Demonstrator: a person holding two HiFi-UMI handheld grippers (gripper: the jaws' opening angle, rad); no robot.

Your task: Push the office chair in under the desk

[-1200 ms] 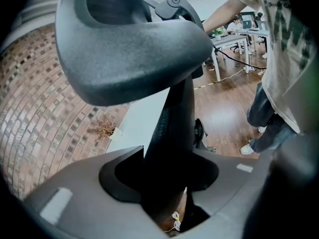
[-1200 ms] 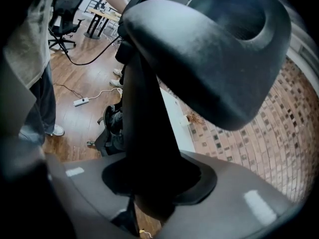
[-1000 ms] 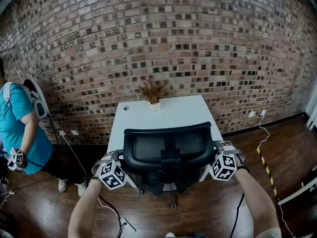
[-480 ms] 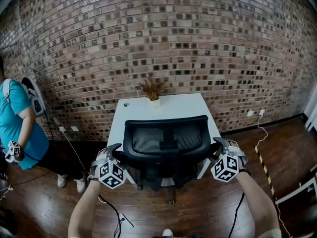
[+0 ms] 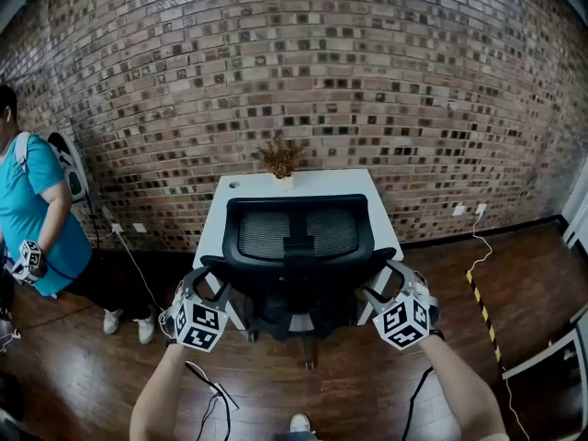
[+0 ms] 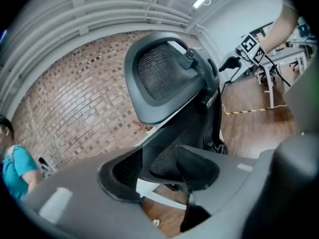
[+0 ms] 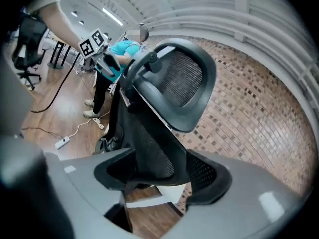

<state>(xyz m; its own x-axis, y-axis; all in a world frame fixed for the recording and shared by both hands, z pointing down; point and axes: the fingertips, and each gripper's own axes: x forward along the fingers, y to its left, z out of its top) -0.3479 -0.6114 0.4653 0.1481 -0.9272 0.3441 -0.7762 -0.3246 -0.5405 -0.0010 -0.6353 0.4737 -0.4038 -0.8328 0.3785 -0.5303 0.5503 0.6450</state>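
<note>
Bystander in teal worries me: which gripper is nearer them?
Left. The left gripper, jaws closing on the office chair, flanks it toward the bystander; the right gripper holds the far side.

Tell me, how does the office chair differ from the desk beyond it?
The office chair is black, with a see-through mesh back that stands upright; the desk is white, with a solid top that lies flat. The office chair stands nearer the person, while the desk sits against the brick wall. Both stand on the dark wooden floor, lined up with each other.
</note>
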